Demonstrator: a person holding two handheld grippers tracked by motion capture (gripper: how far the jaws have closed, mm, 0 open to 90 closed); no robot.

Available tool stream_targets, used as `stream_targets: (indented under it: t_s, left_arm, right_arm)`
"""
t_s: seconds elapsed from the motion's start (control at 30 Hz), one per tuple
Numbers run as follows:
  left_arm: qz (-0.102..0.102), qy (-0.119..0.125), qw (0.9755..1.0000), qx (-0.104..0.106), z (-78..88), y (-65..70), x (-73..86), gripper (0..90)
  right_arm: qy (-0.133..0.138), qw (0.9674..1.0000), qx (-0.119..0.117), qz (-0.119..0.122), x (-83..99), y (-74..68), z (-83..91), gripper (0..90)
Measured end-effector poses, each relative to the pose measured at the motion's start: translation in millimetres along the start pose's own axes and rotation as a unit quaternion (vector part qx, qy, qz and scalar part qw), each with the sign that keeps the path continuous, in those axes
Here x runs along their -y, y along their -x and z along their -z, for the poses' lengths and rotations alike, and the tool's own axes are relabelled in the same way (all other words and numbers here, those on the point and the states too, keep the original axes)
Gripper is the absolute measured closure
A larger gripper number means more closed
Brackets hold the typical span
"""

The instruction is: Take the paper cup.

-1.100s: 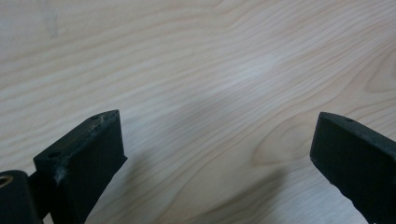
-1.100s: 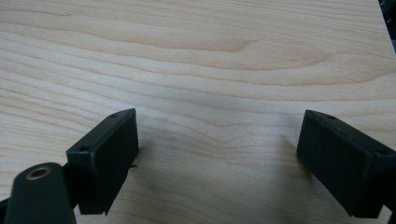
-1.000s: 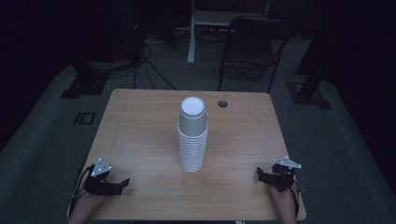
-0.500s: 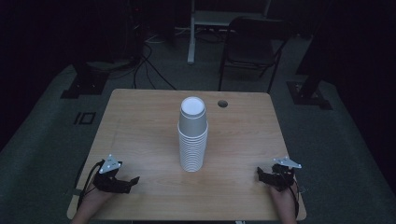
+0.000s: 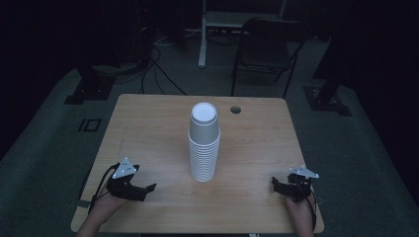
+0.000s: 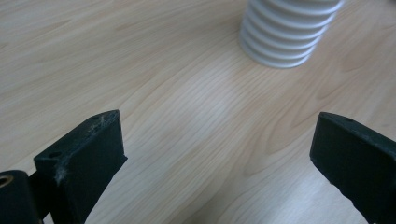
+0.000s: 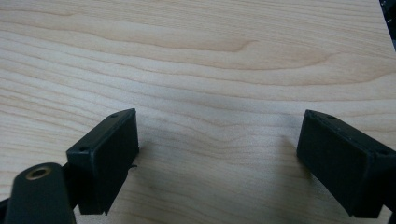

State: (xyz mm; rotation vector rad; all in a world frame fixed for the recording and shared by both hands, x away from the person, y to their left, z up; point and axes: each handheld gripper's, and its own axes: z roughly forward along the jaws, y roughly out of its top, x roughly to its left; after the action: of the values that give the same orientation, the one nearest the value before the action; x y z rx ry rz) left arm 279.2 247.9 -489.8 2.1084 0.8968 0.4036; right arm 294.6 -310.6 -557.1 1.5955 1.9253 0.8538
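Jaws gaped empty on my left gripper (image 5: pixel 148 188) and right gripper (image 5: pixel 274 184) at the wooden table's (image 5: pixel 148 128) near corners, tall white paper-cup stack (image 5: pixel 203 143) mid-table.

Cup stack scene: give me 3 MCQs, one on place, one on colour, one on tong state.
1. Where does the cup stack stand on the table?
A. near its middle
B. at the far left corner
C. by the right tongs

2. What colour are the cups?
A. red
B. white
C. blue

3. How are the left tongs?
A. shut on a cup
B. shut on nothing
C. open, holding nothing

Key: 1 A, the high view shows the stack mid-table between both hands. 2 B, the rims look white in the left gripper view. 3 C, its jaws stand wide apart over bare wood, the stack ahead of them and untouched.
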Motion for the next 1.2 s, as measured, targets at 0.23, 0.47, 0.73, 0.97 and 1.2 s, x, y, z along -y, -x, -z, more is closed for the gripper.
stream_targets:
  t_s: [0.23, 0.47, 0.73, 0.97, 1.2]
  left_arm:
    - [-0.011, 0.018, 0.9997, 0.013, -1.0, 5.6, -13.8, 3.2]
    - [-0.028, 0.03, 0.9988, 0.027, 0.4, 13.6, -28.7, 3.2]
    - [-0.042, 0.04, 0.9973, 0.045, -0.3, 20.0, -46.6, 3.2]
    - [-0.06, 0.053, 0.9953, 0.055, -2.1, 26.1, -59.0, 3.8]
    - [-0.069, 0.062, 0.9935, 0.066, -4.5, 32.5, -76.2, 3.8]
  right_arm:
    - [0.0, 1.0, 0.0, 0.0, 0.0, 0.0, 0.0, 12.1]
    - [0.0, 1.0, 0.0, 0.0, 0.0, 0.0, 0.0, 12.1]
    - [0.0, 1.0, 0.0, 0.0, 0.0, 0.0, 0.0, 12.1]
    - [0.0, 1.0, 0.0, 0.0, 0.0, 0.0, 0.0, 12.1]
    - [0.0, 1.0, 0.0, 0.0, 0.0, 0.0, 0.0, 12.1]
